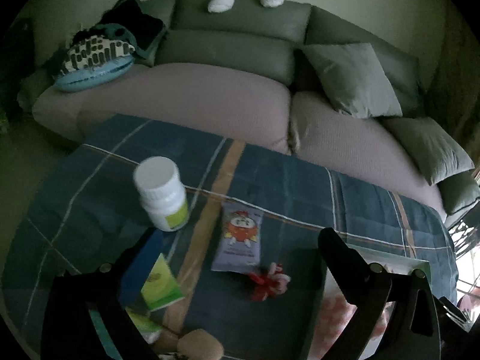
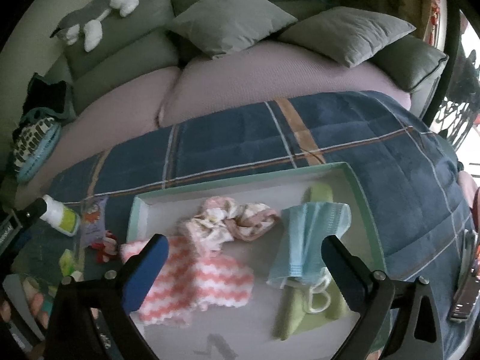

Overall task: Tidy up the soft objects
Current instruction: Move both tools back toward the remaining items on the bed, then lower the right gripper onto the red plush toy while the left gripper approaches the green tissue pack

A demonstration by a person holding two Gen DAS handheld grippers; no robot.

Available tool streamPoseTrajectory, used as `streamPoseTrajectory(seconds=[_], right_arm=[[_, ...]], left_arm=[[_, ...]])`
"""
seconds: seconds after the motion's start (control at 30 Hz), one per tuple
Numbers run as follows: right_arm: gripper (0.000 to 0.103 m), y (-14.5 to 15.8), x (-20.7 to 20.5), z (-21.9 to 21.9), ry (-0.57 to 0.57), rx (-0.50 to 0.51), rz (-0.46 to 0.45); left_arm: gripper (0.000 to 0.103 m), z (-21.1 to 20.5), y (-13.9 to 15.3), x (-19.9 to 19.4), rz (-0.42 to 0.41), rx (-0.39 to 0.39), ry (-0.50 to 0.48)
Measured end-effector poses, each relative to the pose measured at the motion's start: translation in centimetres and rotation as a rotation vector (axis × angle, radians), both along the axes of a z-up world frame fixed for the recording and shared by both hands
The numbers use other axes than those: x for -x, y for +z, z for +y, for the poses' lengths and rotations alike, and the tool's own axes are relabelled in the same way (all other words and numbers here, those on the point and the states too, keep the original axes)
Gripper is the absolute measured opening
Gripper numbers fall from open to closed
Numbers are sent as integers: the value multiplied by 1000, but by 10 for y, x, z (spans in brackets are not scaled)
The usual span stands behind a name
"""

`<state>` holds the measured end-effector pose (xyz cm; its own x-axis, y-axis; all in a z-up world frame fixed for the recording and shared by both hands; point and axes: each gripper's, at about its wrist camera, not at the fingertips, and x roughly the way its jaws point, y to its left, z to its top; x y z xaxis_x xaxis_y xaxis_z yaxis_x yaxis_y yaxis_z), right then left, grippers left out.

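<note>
The right claw [image 2: 244, 258] is hanging open and empty over the tray [image 2: 364, 207]. The left claw [image 1: 240, 258], also open, is facing the red-and-pink scrunchie [image 1: 268, 282] lying near it on the blanket [image 1: 300, 186]: pinch its bunched middle, lift clear, then carry right.

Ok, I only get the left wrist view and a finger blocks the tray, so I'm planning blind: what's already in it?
Observer: A pink-and-white zigzag cloth, a floral scrunchie, a blue face mask and a green cloth lie in the tray.
Operator: Is the right gripper holding any of them?
Observer: No, the right gripper is open above the tray, gripping nothing.
Operator: Is the mask on bare tray?
Observer: No, it lies across the green cloth.
</note>
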<state>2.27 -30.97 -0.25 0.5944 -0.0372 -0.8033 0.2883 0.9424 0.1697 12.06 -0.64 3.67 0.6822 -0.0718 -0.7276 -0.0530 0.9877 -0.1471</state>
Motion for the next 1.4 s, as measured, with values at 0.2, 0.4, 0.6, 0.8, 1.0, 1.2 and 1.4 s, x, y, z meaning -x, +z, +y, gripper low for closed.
streamPoseTrajectory(seconds=[0.2,0.4,0.6,0.8,1.0,1.2,1.4], right_arm=[[103,1,-10,27,56,-41,-22],[103,2,-20,65,142,-41,-43],[103,-2,-30,101,233,-50,-54],[103,-10,-39,140,350,-65,-70],[102,-24,-46,165,415,-51,-48],[95,-36,-55,179,456,-48,-18],[86,-50,-64,189,487,-42,23]], left_arm=[[103,36,1,3,2,-29,99],[103,73,0,10,13,0,176],[103,104,-4,14,20,69,237],[103,111,-12,10,71,88,214],[103,97,-26,-2,152,34,159],[103,90,-40,-13,218,35,125],[103,79,-57,-24,299,21,87]])
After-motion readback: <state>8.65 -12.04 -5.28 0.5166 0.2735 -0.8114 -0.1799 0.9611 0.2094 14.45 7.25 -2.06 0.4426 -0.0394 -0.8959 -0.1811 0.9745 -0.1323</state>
